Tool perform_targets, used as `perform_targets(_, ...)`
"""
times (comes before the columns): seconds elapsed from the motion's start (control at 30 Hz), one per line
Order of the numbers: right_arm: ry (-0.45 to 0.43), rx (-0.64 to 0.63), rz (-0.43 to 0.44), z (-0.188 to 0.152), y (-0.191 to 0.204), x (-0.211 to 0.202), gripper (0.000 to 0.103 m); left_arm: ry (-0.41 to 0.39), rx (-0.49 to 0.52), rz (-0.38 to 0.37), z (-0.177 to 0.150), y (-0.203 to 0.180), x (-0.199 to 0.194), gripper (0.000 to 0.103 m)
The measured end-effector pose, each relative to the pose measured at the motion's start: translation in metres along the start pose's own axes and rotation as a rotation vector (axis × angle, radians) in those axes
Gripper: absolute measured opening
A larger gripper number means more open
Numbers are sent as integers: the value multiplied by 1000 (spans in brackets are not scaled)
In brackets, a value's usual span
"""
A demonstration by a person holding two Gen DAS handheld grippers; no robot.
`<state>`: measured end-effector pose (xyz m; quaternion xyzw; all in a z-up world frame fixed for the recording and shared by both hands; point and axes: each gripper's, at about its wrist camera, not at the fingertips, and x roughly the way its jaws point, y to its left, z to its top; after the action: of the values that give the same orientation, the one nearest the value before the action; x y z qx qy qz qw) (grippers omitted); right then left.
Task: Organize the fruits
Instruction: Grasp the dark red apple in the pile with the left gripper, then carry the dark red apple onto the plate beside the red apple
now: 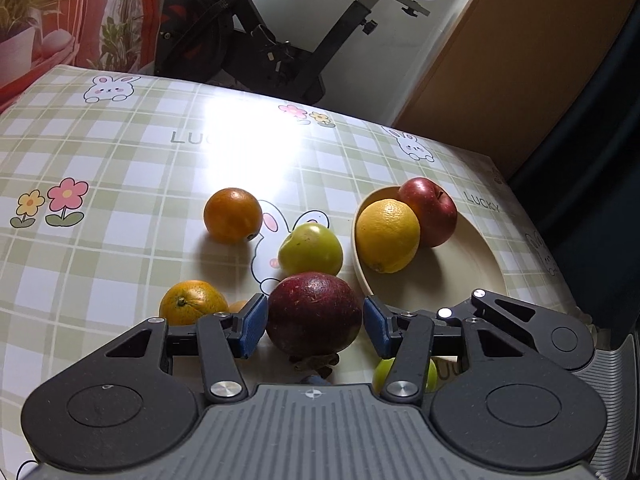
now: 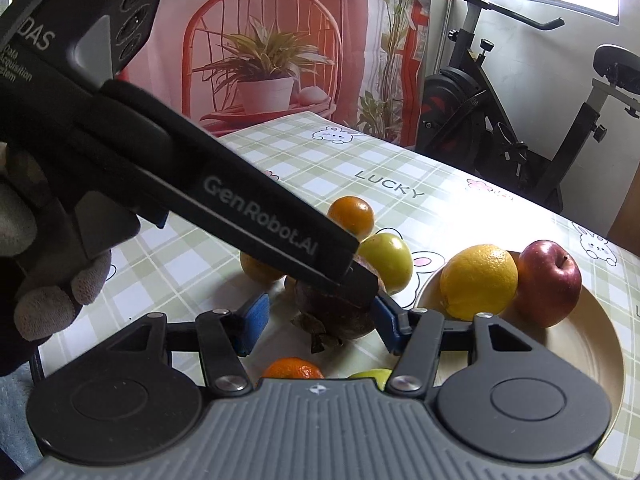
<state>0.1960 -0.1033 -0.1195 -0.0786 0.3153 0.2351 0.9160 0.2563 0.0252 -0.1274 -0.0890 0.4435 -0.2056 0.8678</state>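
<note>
The left claw stood apart around the pomegranate on the desk, pads not yet pressing. The right claw was apart too. Best squeeze squarely, then carry toward the bowl at two o'clock.

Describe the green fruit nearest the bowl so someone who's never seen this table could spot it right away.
Start at the cream bowl holding a yellow orange and a red apple. Just outside its rim, on the checked tablecloth, sits the green fruit, over a printed rabbit. It is the pale green one there, between an orange and a dark red fruit.
</note>
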Motion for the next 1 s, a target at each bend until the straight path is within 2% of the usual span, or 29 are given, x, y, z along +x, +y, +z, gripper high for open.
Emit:
perform_targets(0.23,22,12,-25,0,-9,10,56,-10,-33,-27,3,10,1,54)
perform_targets(0.53,26,86,39,-1,-18,21,59,-15,-48,-17,0,11,2,58)
perform_targets(0.83,34,161,69,-2,-23,21,60,-29,-12,12,2,-6,-4,58)
perform_targets(1.0,-7,189,64,-2,-26,7,60,-70,44,21,10,-27,-15,58)
